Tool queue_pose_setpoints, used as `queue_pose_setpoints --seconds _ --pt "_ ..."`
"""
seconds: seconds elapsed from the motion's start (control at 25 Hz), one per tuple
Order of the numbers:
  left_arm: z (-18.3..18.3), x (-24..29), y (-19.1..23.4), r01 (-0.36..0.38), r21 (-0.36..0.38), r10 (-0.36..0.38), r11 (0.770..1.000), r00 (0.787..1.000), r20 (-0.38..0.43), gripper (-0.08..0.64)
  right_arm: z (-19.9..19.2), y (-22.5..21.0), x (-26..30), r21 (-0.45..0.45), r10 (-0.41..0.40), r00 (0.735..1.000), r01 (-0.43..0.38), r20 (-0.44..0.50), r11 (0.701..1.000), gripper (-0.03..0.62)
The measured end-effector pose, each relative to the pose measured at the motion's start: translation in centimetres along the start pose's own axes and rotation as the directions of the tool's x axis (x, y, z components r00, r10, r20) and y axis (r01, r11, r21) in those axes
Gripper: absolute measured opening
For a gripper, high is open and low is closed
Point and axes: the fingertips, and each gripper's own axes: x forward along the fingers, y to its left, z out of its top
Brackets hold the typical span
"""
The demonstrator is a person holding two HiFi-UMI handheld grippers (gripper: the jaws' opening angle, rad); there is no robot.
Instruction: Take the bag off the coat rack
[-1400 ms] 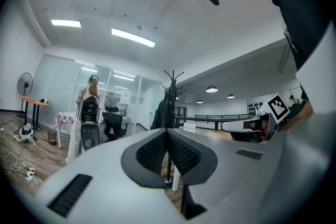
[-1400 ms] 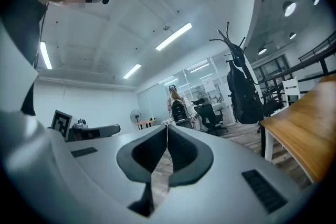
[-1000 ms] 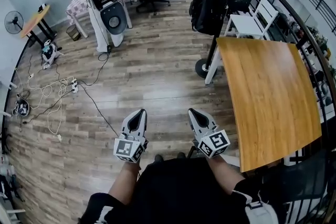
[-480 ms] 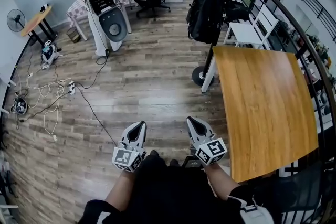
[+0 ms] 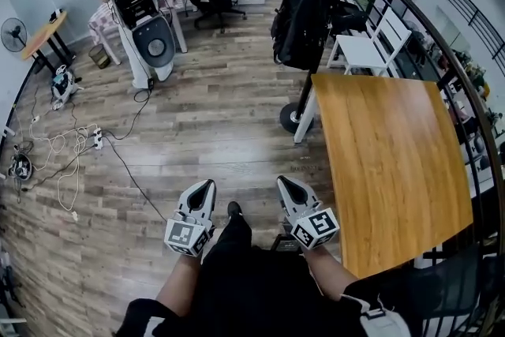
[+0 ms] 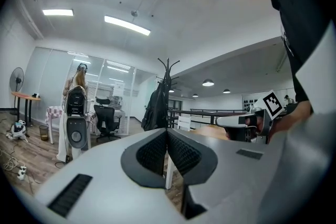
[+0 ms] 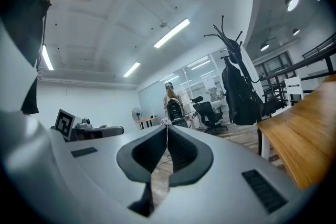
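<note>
Standing well apart from the rack [image 5: 309, 83], you hold the left gripper [image 5: 202, 187] and right gripper [image 5: 286, 182] side by side and level above the wood floor [image 5: 213, 122]. The left fingers [image 6: 151, 153] and right fingers [image 7: 182, 157] are clenched together with nothing between them. The bag [image 5: 301, 12], a black backpack, hangs untouched from the upper part of the rack, ahead and to your right. A desk [image 5: 387, 170] stands just beside the rack's round base, on your right.

The task looks barely begun, and the approach comes first. These risks are my judgement:

- Arriving with the fingers clenched would bump the bag rather than catch a strap.
- Pulling a strap sideways, instead of lifting it clear of its hook, could tip the thin rack, perhaps onto the desk.
- The bag looks full, so a pinch on one strap may slip.
- The desk corner will crowd your right side as you close in.
</note>
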Motion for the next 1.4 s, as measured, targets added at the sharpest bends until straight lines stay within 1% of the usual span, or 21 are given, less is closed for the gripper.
queue_pose_setpoints --seconds 0.12,0.36,0.48,0.68,0.84,1.04,1.24,1.4 --pt "0.3 1.7 1.1 0.006 -0.006 -0.005 1.0 1.0 0.015 0.015 0.3 -0.9 1.4 -0.001 -0.007 1.0 0.007 -0.013 1.0 0.032" --pt "0.0 5.8 5.6 -0.006 -0.039 0.007 0.999 1.0 0.028 0.015 0.8 -3.3 6.6 -0.029 -0.001 0.999 0.0 -0.034 1.0 0.032" --pt "0.6 8.4 8.0 0.004 -0.038 -0.003 0.999 1.0 0.025 0.015 2.3 -4.5 10.0 -0.028 -0.004 1.0 0.003 -0.021 1.0 0.032" --pt "2.5 12.7 12.9 0.013 -0.021 -0.012 1.0 0.999 0.041 0.015 4.1 -6.8 16.4 -0.054 -0.009 0.999 0.007 -0.033 0.999 0.032" --pt "2.8 15.5 16.8 0.011 -0.023 -0.009 1.0 0.999 0.053 0.015 4.7 -8.1 21.1 -0.06 -0.009 1.0 0.007 -0.03 0.998 0.032" --pt "3.3 18.6 21.3 0.027 -0.024 -0.026 0.999 0.998 0.062 0.015 5.6 -8.7 27.0 -0.057 0.006 1.0 -0.006 -0.009 0.998 0.032" --pt "3.1 21.3 24.8 0.016 -0.059 -0.012 0.998 0.998 0.066 0.015 6.2 -10.0 30.7 -0.068 0.003 1.0 -0.004 -0.021 0.998 0.032" --pt "3.1 23.5 27.1 0.009 -0.064 -0.005 0.998 0.998 0.062 0.015 6.2 -11.6 33.3 -0.071 0.007 1.0 -0.009 -0.022 0.997 0.032"
